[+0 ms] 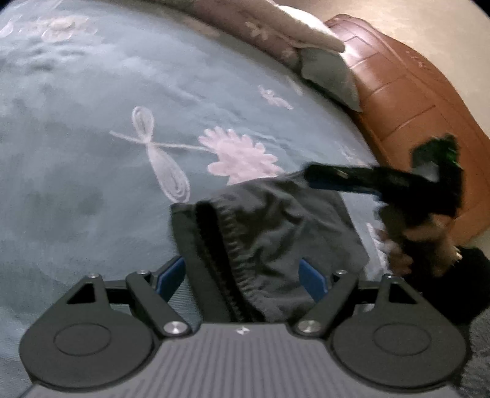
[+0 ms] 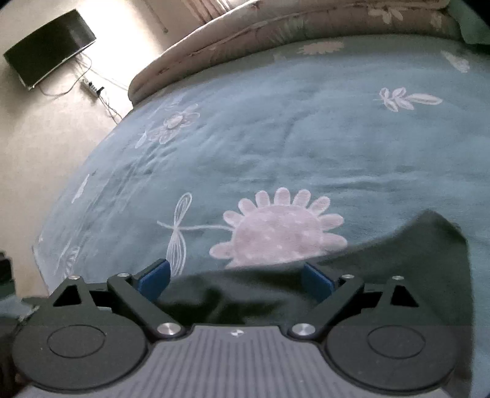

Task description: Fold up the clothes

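Observation:
A dark grey garment point(image 1: 275, 220) with a gathered elastic band lies on the teal bedspread point(image 1: 92, 153). In the left wrist view my left gripper point(image 1: 242, 272) stands open over it. Its blue pads point(image 1: 171, 275) sit wide apart on either side of the cloth without pressing it. The right gripper point(image 1: 324, 177) shows blurred at the garment's far edge, held by a hand point(image 1: 410, 248). In the right wrist view my right gripper point(image 2: 235, 275) is open. The same dark garment point(image 2: 398, 260) spreads loosely beneath and between its pads point(image 2: 156, 278).
The bedspread point(image 2: 275, 137) carries pink flower patterns. A rolled quilt point(image 2: 275, 27) and a grey pillow point(image 1: 330, 76) lie along its far side, against a brown padded headboard point(image 1: 413, 91). A dark screen point(image 2: 49, 46) and a power strip point(image 2: 92, 87) are beyond the bed's left edge.

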The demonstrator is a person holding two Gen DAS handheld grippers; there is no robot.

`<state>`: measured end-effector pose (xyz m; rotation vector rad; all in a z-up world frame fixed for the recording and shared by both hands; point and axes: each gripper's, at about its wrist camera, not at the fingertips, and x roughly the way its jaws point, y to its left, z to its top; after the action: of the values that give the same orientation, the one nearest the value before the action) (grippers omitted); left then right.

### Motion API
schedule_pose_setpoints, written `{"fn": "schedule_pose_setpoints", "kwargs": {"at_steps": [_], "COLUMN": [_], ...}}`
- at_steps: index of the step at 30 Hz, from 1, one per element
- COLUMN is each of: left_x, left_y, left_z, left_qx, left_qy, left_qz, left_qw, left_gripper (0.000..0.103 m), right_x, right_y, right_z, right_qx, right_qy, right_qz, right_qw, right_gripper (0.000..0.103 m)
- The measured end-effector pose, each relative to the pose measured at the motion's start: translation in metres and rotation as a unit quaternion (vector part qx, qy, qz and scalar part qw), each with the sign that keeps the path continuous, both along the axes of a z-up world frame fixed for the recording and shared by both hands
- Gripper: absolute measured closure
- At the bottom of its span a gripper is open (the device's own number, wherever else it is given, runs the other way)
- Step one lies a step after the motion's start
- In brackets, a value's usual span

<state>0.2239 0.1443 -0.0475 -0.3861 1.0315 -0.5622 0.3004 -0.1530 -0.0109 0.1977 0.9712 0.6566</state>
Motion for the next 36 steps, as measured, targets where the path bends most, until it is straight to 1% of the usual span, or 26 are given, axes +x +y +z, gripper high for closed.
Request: {"fn": "schedule_pose_setpoints", "kwargs": {"at_steps": [4,9,16,24,27,29,33,36], "left_x": [0.007,0.009,0.009,0.009,0.012,0.015,0.022,0.029], "left_y": [-0.006,-0.015,-0.018,-0.013,-0.005,0.003,0.015,0.017], "left_z": [-0.011,-0.014,-0.02,-0.024,-0.026,-0.032,-0.04,-0.05], "left_qx": [0.014,0.03,0.022,0.002,-0.022,-0.055,-0.113,-0.15], "left_qy": [0.019,0.013,0.027,0.034,0.038,0.05,0.067,0.082], "left_qz": [0.005,-0.005,0.003,0.024,0.037,0.052,0.079,0.085], "left_qw": [0.9997,0.9995,0.9994,0.9992,0.9983,0.9959,0.9883,0.9816], "left_gripper": [0.022,0.022,0.022,0.022,0.022,0.022,0.022,0.019], "right_x": [-0.017,-0.027,-0.026,-0.027,-0.028,-0.03,-0.033,-0.035], "right_y": [-0.012,-0.028,-0.028,-0.025,-0.026,-0.026,-0.029,-0.033], "right_z": [0.002,-0.004,-0.006,-0.011,-0.01,-0.01,-0.009,-0.008], "right_qx": [-0.022,-0.015,-0.01,-0.003,-0.003,-0.004,-0.006,-0.008], "right_qy": [0.0,0.014,0.017,0.019,0.019,0.017,0.018,0.017], "right_qz": [-0.005,-0.035,-0.032,-0.024,-0.025,-0.024,-0.029,-0.034], "right_qw": [1.0,0.999,0.999,1.0,1.0,1.0,0.999,0.999], "right_gripper": [0.007,0.007,0.007,0.007,0.007,0.007,0.007,0.006]}}
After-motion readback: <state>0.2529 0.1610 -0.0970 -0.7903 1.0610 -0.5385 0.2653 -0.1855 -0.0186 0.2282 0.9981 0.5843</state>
